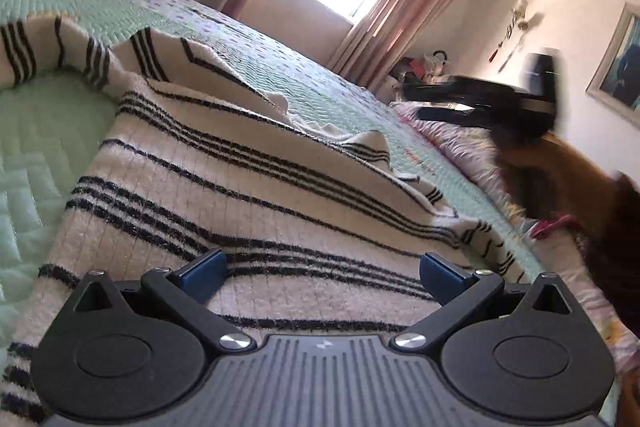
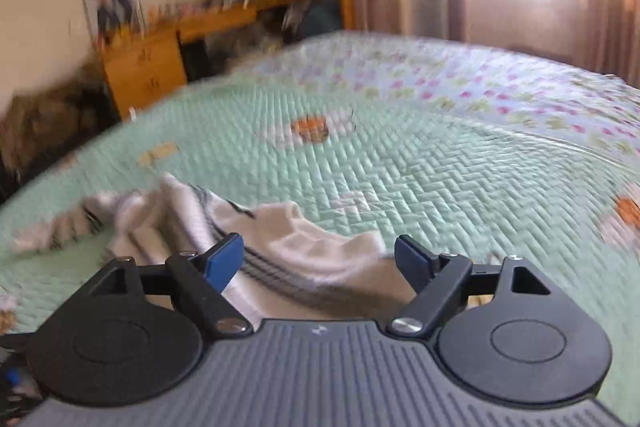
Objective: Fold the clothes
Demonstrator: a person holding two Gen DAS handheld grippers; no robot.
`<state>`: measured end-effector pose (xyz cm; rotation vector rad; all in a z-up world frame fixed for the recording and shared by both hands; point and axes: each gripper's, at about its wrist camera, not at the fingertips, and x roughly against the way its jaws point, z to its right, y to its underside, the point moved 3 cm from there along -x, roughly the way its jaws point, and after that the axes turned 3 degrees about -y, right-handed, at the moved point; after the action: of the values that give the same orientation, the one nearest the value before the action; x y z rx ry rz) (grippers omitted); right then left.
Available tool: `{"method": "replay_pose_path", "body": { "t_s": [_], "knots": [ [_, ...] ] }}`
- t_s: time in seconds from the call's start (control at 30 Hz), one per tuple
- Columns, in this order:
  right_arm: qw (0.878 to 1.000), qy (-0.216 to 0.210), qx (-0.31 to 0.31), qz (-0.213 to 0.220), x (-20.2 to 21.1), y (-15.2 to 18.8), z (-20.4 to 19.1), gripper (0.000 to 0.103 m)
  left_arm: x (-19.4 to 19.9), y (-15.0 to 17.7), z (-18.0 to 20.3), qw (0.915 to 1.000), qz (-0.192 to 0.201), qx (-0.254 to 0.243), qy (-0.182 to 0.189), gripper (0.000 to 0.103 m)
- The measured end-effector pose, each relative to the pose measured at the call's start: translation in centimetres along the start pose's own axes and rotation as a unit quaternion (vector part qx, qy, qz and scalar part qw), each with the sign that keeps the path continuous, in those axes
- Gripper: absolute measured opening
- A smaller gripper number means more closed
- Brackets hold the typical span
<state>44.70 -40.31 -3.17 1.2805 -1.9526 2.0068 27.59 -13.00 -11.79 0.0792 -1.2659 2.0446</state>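
While the white sweater with black stripes (image 1: 224,163) is lying spread across the middle of the frame on the green quilted bed (image 1: 48,131), the left hand-held gripper (image 1: 322,271) and the right hand-held gripper (image 2: 320,259) are both standing wide open, gripping nothing.

The left hand-held gripper (image 1: 322,273) is seen pitched slightly downward, its blue fingertips (image 1: 202,273) spread as wide as they go, with nothing pinched between them. The right hand-held gripper (image 2: 319,259) is likewise tilted down, its jaws parted and gripping nothing.
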Motion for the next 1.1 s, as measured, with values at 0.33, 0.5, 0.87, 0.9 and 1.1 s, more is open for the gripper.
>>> {"method": "replay_pose_path", "body": {
  "t_s": [0.33,0.5,0.87,0.9,1.1],
  "knots": [
    [0.985,-0.048,0.041,-0.161,-10.9,0.4,4.3,0.064,-0.1,0.1,-0.3,0.9999,0.004,0.008,0.013,0.102],
    [0.979,-0.089,0.021,-0.182,-11.1,1.6,4.4,0.048,0.0,0.2,-0.7,0.9999,0.006,0.009,0.013,0.102],
    [0.947,0.057,0.295,-0.118,-9.6,0.2,-3.6,0.012,0.1,0.2,-1.1,0.9998,0.008,0.011,0.015,0.102],
    [0.925,0.105,0.352,-0.099,-9.6,0.1,-4.2,0.012,0.1,0.2,-1.0,0.9998,0.008,0.011,0.014,0.102],
    [0.917,0.218,0.326,-0.076,-13.9,0.0,-0.9,0.014,0.0,0.2,-1.0,0.9998,0.007,0.009,0.013,0.102]
  ]
}}
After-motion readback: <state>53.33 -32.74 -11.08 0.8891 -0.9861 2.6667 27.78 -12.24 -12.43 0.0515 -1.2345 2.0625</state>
